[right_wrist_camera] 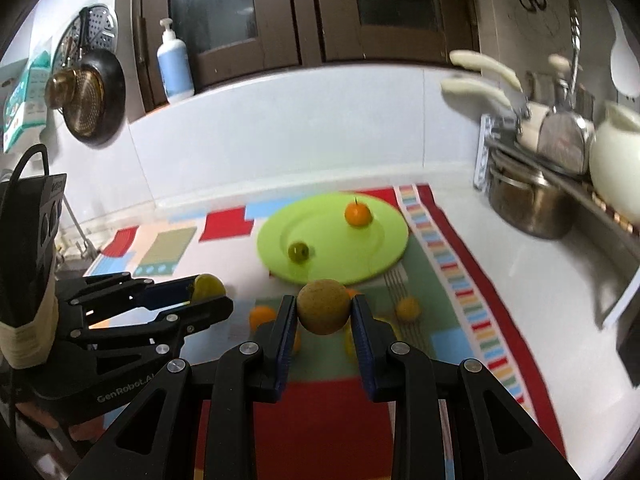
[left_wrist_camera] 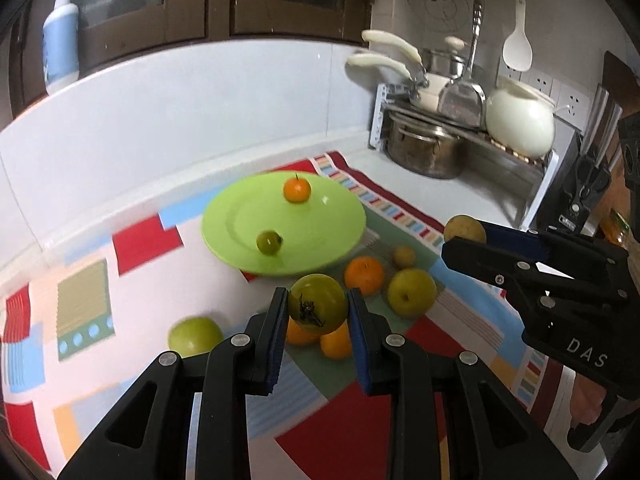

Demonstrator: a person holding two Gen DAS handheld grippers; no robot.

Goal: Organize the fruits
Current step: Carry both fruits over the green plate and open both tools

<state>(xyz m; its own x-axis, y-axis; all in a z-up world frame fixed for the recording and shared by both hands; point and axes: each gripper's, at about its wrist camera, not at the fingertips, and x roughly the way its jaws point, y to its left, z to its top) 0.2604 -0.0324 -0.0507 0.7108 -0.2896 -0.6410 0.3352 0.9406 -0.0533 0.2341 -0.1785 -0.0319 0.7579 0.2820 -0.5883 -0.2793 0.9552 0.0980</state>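
Here, above the patterned cloth (left_wrist_camera: 140, 276) on a kitchen counter, the left gripper (left_wrist_camera: 318, 312) pinches a green tomato (left_wrist_camera: 318, 309), its dried stem end turned toward the camera, while the right gripper (right_wrist_camera: 324, 312) clamps a round brownish fruit (right_wrist_camera: 323, 312). Toward the cloth's far edge, a green plate (left_wrist_camera: 320, 236) holds a small orange (left_wrist_camera: 297, 190) and a small green fruit (left_wrist_camera: 269, 242); more fruit lies loose just beside the plate's near rim.

Soft indoor light, motion blur throughout, dark fisheye-warped corners.
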